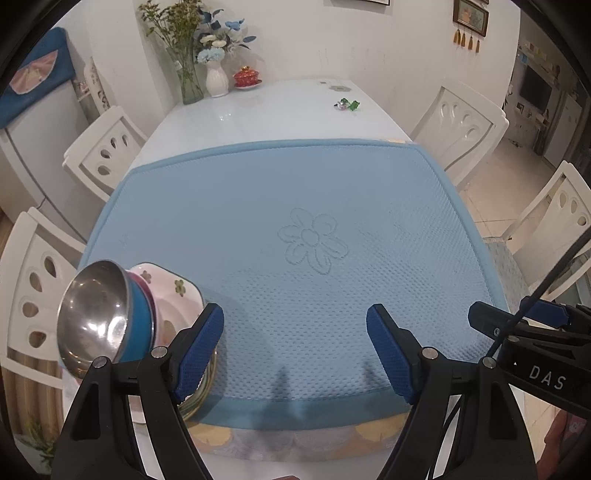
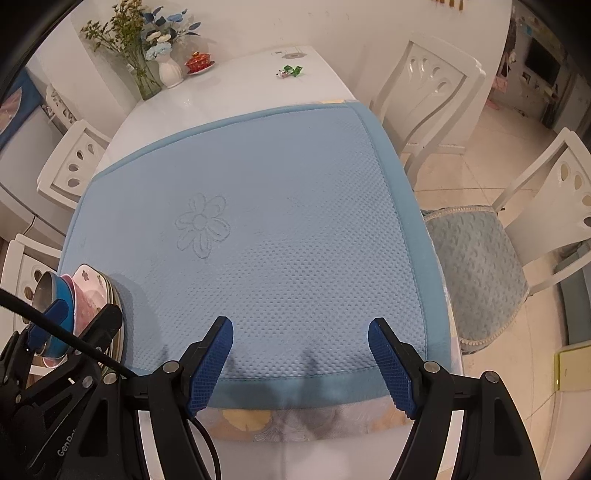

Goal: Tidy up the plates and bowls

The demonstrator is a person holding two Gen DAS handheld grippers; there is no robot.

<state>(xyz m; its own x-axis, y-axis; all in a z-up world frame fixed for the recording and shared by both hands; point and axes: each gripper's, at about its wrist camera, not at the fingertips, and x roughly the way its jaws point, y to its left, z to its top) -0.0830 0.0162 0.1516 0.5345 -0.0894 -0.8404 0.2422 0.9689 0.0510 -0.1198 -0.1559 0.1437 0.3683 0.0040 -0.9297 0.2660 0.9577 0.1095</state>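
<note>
home dining room; white table [image 1: 258, 110] ahead of the tongs under a blue mat [image 1: 295, 221]; white carved chairs [image 1: 461, 122] on both sides; flower vases [image 1: 216, 79] and red lidded cup [image 1: 246, 78] at the far end; framed picture [image 1: 471, 16] on wall; tiled floor [image 2: 480, 155] to the right

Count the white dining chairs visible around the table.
4: two on the left side, near chair and far chair; two on the right, far chair and near chair, cushioned. Others may be hidden.

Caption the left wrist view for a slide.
Open left gripper over a blue mat, beside stacked dishes: steel bowl atop pink bowl.
</note>
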